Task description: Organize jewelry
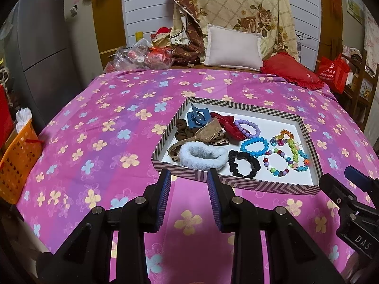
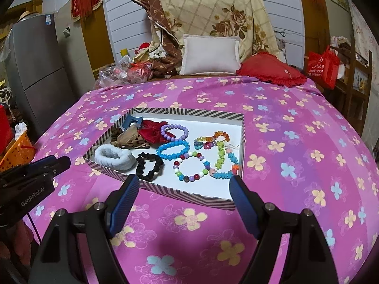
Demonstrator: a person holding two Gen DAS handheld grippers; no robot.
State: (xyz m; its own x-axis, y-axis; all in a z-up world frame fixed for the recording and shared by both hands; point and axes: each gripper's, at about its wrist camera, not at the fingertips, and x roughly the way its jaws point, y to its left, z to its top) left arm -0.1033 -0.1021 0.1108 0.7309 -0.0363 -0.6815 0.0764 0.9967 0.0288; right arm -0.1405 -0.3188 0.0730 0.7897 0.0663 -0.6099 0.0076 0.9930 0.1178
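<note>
Left gripper (image 1: 189, 176): we see our fingers partly open, a moderate gap between the blue pads, nothing held. The tips sit low in the centre of the left wrist view, just short of the box's near wall.

Right gripper (image 2: 184, 184): we hold it spread wide, nothing between the pads; the tips frame the near edge of the box in the lower middle of the right wrist view.

Box (image 2: 189, 112): we find this shallow tray with striped walls and a white floor at mid-frame on the sheet, holding all the jewelry.

Black scrunchie (image 2: 149, 166): we see it by the near wall, just beside the fluffy pale blue scrunchie (image 2: 113, 156) at the box's left corner.

Multicoloured bead bracelet (image 2: 192, 166): we see it flat on the white floor, right of the black scrunchie, close to the blue bead bracelet (image 2: 172, 150).

Purple bead bracelet (image 2: 174, 131): we see it farther back, touching the red bow (image 2: 151, 131).

Right-hand cluster: we see a green bead strand (image 2: 220, 156), an amber strand (image 2: 221, 137) and a turquoise strand (image 2: 225, 172) lying tangled together near the right wall.

Back left of box: we make out a blue claw clip (image 1: 197, 118), a brown scrunchie (image 1: 183, 130) and a leopard-print bow (image 1: 208, 137) piled together.

Bed sheet (image 2: 296, 142): we see pink with flowers, filling the lower frame.

Background: we note a white pillow (image 2: 210, 54) and red cushion (image 2: 272, 71) at upper centre, an orange basket (image 1: 16, 163) at left.
</note>
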